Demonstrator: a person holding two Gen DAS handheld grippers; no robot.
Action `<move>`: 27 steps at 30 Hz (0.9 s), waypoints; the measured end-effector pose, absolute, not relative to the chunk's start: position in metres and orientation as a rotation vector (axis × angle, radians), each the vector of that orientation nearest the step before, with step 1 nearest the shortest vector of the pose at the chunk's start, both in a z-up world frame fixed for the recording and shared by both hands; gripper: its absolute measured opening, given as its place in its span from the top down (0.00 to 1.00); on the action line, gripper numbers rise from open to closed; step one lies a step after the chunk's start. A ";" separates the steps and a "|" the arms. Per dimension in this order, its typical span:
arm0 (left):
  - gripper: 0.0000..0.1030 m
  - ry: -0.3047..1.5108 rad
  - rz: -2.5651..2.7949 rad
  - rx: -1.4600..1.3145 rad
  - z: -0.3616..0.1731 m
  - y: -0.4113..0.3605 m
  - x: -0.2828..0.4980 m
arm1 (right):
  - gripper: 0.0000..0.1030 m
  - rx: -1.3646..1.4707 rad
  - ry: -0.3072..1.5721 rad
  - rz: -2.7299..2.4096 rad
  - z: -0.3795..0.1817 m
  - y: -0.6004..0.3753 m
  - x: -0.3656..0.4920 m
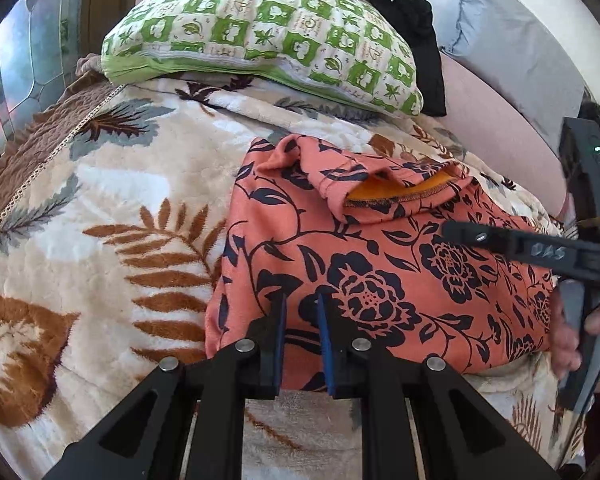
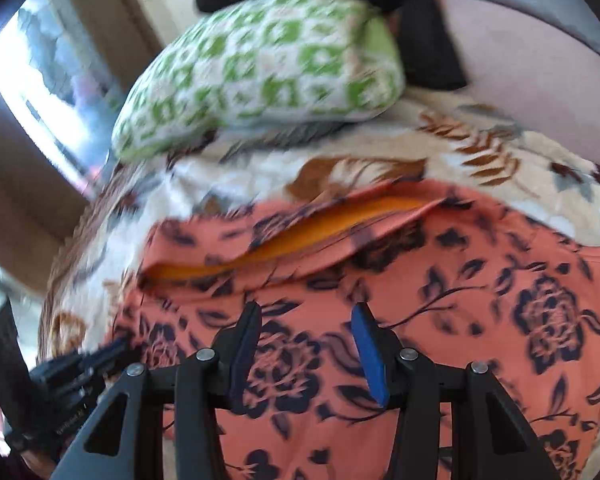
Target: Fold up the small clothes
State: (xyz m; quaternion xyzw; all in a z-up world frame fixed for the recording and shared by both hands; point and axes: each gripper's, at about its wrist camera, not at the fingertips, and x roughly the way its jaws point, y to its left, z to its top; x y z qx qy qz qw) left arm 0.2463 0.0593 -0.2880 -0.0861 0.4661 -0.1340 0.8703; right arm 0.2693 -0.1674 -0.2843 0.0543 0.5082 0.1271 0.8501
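Bed: covered with a cream blanket [image 1: 112,208] with brown and grey leaves; a green-and-white pillow [image 1: 268,36] lies at the far side, with a black cloth [image 1: 416,28] behind it.
Hard to see: the right wrist view is blurred, so fine details there cannot be read; the near edge of the garment is hidden behind the claws.
Garment: an orange garment [image 1: 380,272] with dark flowers lies folded on the blanket, with its long axis going left to right in the left wrist view; a flap at its far edge shows a plain orange inside [image 1: 400,190].
Left claw [image 1: 302,300]: fingers a little apart, at the near left part of the garment, nothing between them.
Right claw [image 2: 306,312]: fingers apart, over the garment, holding nothing.
Person's hand [image 1: 572,332]: holds the right claw's handle at the garment's right end.
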 end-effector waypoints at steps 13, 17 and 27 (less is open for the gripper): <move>0.85 0.977 -0.285 -0.162 -0.289 0.060 0.249 | 0.49 0.279 0.872 0.133 -0.254 -0.166 0.331; 0.85 0.926 -0.258 -0.155 -0.279 0.063 0.246 | 0.49 0.225 0.899 0.041 -0.261 -0.220 0.256; 0.85 0.954 -0.205 0.069 -0.295 0.042 0.240 | 0.50 0.254 0.990 -0.033 -0.307 -0.286 0.108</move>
